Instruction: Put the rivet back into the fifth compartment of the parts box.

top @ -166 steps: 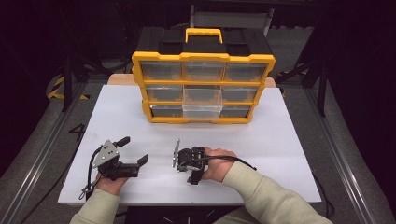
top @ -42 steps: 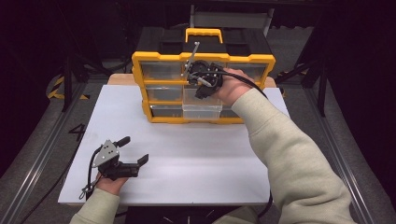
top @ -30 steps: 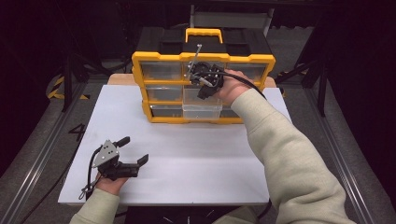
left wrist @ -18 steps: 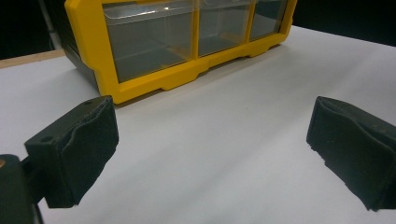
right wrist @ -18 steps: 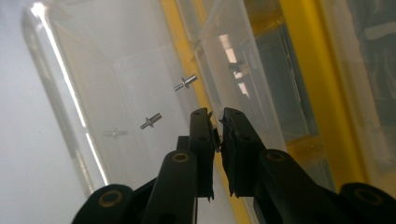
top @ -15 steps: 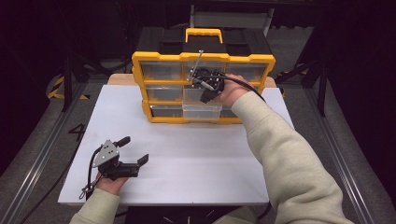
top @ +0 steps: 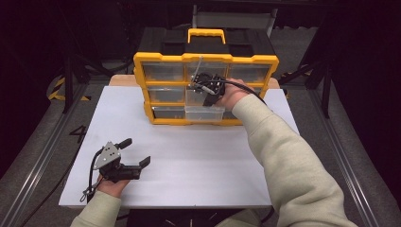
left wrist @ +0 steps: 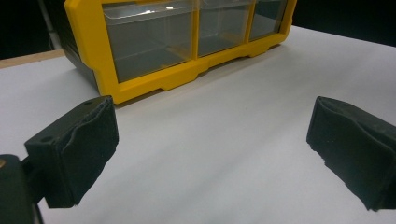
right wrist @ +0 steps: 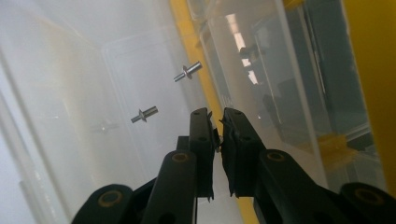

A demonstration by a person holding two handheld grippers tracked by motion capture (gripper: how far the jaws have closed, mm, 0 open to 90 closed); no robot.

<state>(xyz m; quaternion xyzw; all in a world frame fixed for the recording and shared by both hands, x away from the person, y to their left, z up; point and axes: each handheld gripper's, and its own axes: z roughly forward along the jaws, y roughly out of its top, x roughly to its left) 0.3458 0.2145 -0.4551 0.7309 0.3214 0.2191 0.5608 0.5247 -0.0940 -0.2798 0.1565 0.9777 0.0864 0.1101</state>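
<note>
While the right arm works at the far cabinet: entries run left to right.
Left gripper (top: pixel 138 151): near left of the table (top: pixel 189 165), in the same place as in the earlier frames; jaws released and wide in the left gripper view (left wrist: pixel 212 140), nothing between them.
Cabinet (top: pixel 142 90): yellow frame with clear drawers, far centre of the table, unmoved.
Open drawer (top: pixel 204 113): middle column, pulled out toward the near side, just as it is in the earlier frames.
Contents: two small metal fasteners, one farther in (right wrist: pixel 188 71) and one nearer (right wrist: pixel 144 114), lie apart on the clear drawer floor (right wrist: pixel 70 116).
Right gripper (top: pixel 206 100): a few seconds ago it lay near on the table. A second ago it was up by the top row, and it is now lower, over the open drawer.
Jaws, right: clenched, tips almost touching (right wrist: pixel 215 116); whether some tiny part is pinched between them cannot be told.
Change: the descent brings the tips just above the drawer's mouth, to the right of both fasteners.
Reading: probably a small part is on its way into this drawer, or one is about to be taken out; the jaws must part either way.
</note>
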